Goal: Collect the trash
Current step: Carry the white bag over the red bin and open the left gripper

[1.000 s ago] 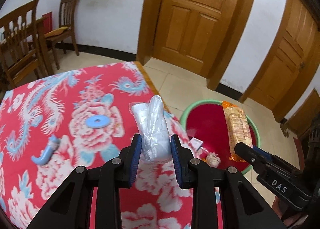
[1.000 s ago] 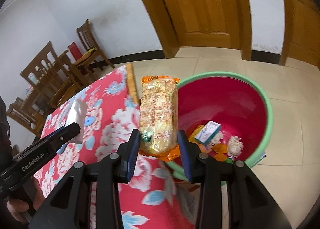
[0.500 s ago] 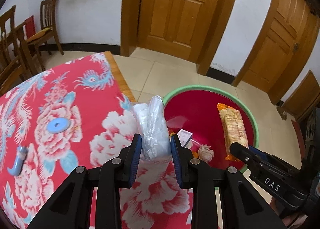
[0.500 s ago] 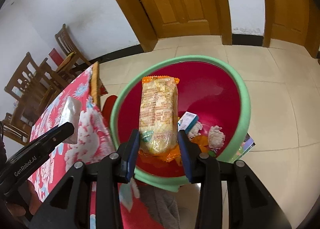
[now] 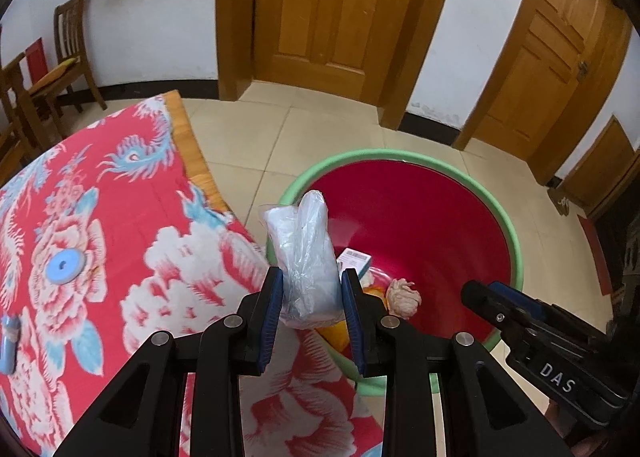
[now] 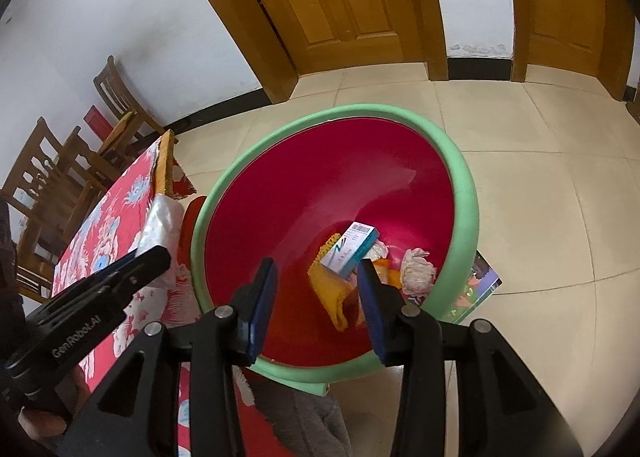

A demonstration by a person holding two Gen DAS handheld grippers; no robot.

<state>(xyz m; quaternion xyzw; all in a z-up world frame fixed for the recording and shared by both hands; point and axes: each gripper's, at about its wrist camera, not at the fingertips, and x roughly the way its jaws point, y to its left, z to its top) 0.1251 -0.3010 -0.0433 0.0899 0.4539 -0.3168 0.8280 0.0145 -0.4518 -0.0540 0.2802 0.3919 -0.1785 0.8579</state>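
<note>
My left gripper (image 5: 312, 277) is shut on a crumpled clear plastic bag (image 5: 304, 253), held above the spot where the table edge meets the basin rim. The green-rimmed red basin (image 6: 464, 185) stands on the floor beside the table. Over the basin, my right gripper (image 6: 318, 277) is open with nothing between its pads. Below it an orange-yellow snack packet (image 6: 332, 293) lies on the basin's inner wall, next to a small blue-and-white box (image 6: 352, 247) and a crumpled tissue (image 6: 418, 269). The right wrist view also shows the left gripper (image 6: 152, 257) with the bag (image 6: 162, 221).
The table carries a red flowered cloth (image 5: 100, 217) with a blue disc (image 5: 64, 262) and a blue hook (image 5: 8, 341) on it. A printed booklet (image 6: 480, 285) lies on the tiled floor beside the basin. Wooden chairs (image 5: 68, 57) and doors (image 5: 332, 17) line the walls.
The snack packet has left my right gripper and now lies in the basin. Both grippers moved from over the table toward the basin and sank, the left still gripping the bag.
</note>
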